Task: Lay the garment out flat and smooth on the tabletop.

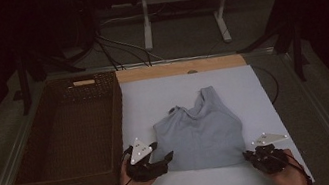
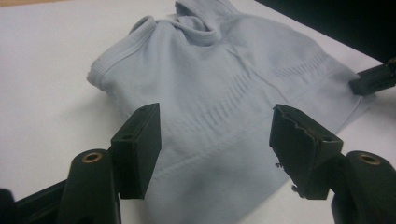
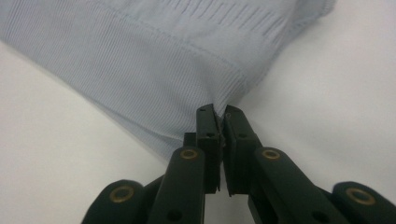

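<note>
Nearest, the right gripper (image 3: 221, 116) has its jaws pinched shut on the near right hem corner of the pale blue top (image 1: 199, 130) lying on the white board (image 1: 253, 88), while the left gripper (image 1: 161, 160), jaws apart over the near left corner, must next, I judge, close there before folding.

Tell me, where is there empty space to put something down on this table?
The brown basket at the left is bare inside. The white mat is free between basket and pale blue top, and beyond the top toward the wooden strip. It is crowded along the top's near hem, where the left claw and right claw work.
</note>
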A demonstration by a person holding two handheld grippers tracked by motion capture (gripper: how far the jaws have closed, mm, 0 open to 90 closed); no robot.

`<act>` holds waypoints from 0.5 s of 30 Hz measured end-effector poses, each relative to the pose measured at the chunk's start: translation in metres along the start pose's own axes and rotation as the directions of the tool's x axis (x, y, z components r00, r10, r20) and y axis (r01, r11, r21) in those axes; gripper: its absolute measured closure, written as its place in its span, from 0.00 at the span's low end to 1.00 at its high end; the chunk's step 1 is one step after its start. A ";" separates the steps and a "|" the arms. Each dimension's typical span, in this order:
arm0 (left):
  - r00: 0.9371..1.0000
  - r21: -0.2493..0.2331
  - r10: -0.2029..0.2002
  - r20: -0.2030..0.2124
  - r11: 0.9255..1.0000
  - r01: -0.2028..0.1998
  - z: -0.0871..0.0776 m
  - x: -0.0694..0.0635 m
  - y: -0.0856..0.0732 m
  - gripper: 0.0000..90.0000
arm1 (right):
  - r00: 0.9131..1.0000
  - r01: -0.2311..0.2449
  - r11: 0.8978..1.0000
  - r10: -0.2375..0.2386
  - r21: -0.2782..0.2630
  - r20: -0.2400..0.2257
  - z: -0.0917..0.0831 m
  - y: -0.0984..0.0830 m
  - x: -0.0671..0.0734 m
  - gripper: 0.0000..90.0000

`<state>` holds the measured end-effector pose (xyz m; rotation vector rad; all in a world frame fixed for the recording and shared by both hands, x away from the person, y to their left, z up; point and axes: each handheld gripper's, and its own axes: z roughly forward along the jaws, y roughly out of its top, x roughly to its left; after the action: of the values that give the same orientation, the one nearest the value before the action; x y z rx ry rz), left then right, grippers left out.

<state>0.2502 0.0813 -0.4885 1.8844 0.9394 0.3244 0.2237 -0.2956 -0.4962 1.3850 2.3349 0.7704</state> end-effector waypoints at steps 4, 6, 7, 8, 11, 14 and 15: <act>1.000 0.019 0.002 -0.004 1.000 -0.002 0.006 0.000 -0.002 0.43 | 1.000 -0.024 1.000 0.025 -0.006 0.011 -0.003 -0.003 -0.007 0.96; 1.000 0.032 0.009 -0.019 0.999 -0.008 0.010 0.000 -0.003 0.44 | 0.999 -0.036 0.999 0.036 -0.013 0.013 -0.005 -0.005 -0.010 0.96; 1.000 0.038 0.011 -0.025 0.999 -0.010 0.013 0.000 -0.003 0.44 | 0.999 -0.039 0.999 0.039 -0.015 0.013 -0.006 -0.005 -0.012 0.96; 0.999 0.045 0.011 -0.031 0.999 -0.010 0.015 0.000 -0.004 0.45 | 0.999 -0.043 0.999 0.043 -0.017 0.013 -0.008 -0.006 -0.013 0.96; 0.999 0.062 0.016 -0.049 0.998 -0.013 0.021 0.000 -0.005 0.44 | 0.999 -0.050 0.998 0.051 -0.022 0.012 -0.010 -0.007 -0.015 0.96; 0.998 0.075 0.001 -0.060 0.997 0.004 0.026 0.001 -0.006 0.41 | 0.999 -0.053 0.998 0.053 -0.020 0.005 -0.011 -0.009 -0.016 0.96; 0.998 0.083 -0.001 -0.059 0.997 0.006 0.028 0.002 -0.006 0.40 | 0.999 -0.052 0.998 0.052 -0.020 0.002 -0.012 -0.009 -0.016 0.96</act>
<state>0.2645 0.0660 -0.5076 1.9579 1.0092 0.3458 0.2183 -0.3163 -0.4922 1.4422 2.2917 0.8037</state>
